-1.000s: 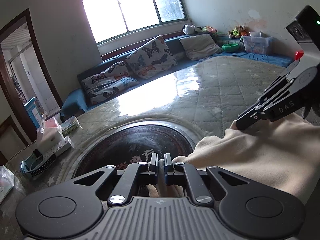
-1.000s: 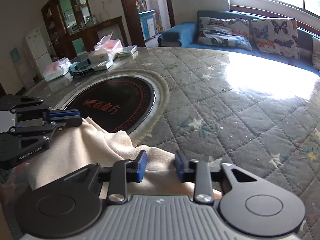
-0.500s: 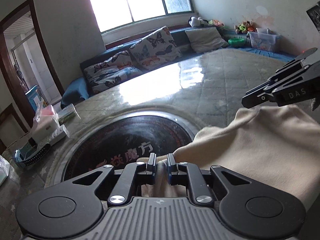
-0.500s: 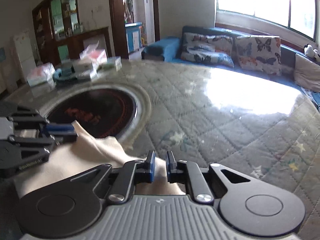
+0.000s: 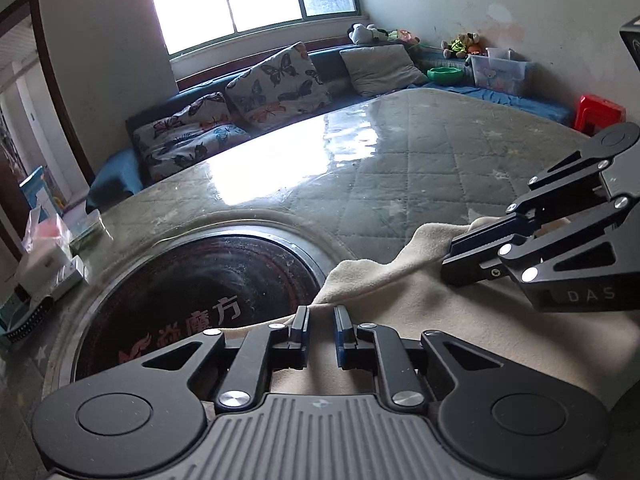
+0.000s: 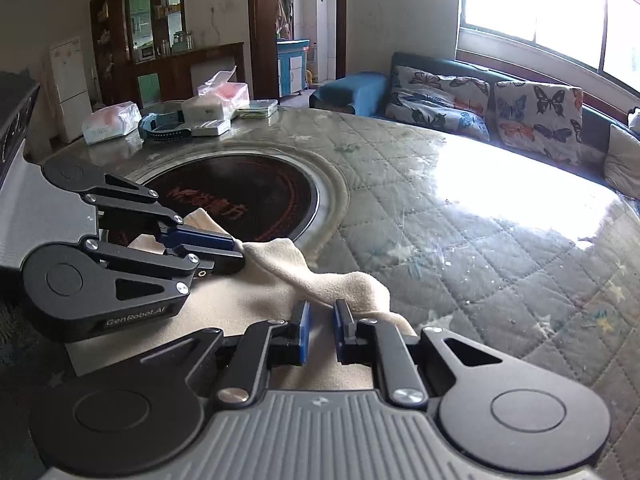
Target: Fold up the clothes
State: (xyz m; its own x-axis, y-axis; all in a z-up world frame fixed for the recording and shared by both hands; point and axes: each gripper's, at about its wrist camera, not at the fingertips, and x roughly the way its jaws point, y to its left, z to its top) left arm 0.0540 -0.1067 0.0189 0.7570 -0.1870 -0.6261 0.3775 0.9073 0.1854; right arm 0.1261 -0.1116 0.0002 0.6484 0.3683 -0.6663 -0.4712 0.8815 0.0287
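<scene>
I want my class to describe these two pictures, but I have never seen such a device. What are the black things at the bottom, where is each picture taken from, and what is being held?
There is no robot here. A person holds a pair of black tongs in each hand, and each pair has a camera looking along its two fingers. One picture looks out from the left tongs, the other from the right tongs. Each picture also shows the other pair from the side. Both pairs are closed on a cream cloth. It lies on a big quilt-patterned table with a dark round plate set into it. Packets and boxes sit near the far edge.
</scene>
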